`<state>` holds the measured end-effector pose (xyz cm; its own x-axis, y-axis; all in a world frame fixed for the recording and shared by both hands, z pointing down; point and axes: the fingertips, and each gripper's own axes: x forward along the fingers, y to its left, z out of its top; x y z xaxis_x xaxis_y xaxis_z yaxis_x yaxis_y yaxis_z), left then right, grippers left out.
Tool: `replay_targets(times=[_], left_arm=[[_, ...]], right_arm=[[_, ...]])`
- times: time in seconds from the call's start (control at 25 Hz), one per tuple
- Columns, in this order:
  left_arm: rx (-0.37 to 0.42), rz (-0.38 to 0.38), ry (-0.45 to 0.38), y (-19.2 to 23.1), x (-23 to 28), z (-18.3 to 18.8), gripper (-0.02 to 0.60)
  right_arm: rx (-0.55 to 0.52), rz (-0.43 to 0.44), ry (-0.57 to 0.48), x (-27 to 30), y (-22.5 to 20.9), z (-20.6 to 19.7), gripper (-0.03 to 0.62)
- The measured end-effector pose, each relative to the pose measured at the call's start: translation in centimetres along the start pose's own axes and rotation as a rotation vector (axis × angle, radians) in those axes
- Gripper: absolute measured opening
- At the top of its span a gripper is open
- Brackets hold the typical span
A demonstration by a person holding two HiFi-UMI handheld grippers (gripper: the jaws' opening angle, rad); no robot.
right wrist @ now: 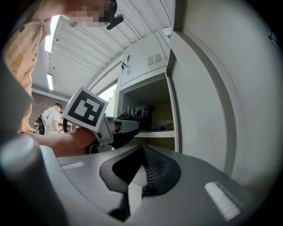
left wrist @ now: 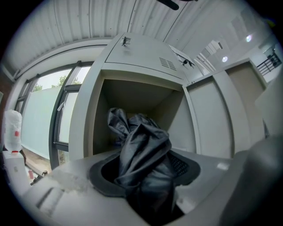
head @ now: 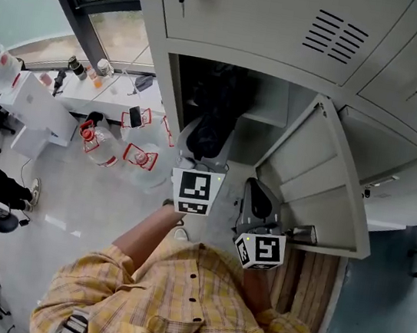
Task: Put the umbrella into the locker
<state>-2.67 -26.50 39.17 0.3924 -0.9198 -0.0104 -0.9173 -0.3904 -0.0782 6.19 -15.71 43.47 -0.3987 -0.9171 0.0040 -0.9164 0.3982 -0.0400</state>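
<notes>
Person in yellow plaid shirt (head: 173,296) facing the lockers; both grippers held level. Right gripper (right wrist: 140,172) clenched on nothing, parked just beside the open door (head: 322,186). Left gripper (head: 195,152) clamped round the black umbrella (left wrist: 141,154); jaws partway apart because the bundle fills them. Umbrella is folded; loose canopy bunched above the pads; front end at the mouth of the open locker (head: 174,87), over the shelf (right wrist: 154,132) edge as far as I can tell. My read on handling: light; fabric soft and slick, shaft inside is the only stiff part; grip mid-bundle on the shaft, not on cloth alone, or it slides out; loose folds may snag the frame.
</notes>
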Motion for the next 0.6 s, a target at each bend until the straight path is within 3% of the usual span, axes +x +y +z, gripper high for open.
replay_targets(times=[0.6], left_arm=[[0.072, 0.017, -0.036, 0.7, 4.8, 1.4, 0.259]], right_arm=[[0.000, -0.025, 0.009, 0.0, -0.8, -0.4, -0.002]])
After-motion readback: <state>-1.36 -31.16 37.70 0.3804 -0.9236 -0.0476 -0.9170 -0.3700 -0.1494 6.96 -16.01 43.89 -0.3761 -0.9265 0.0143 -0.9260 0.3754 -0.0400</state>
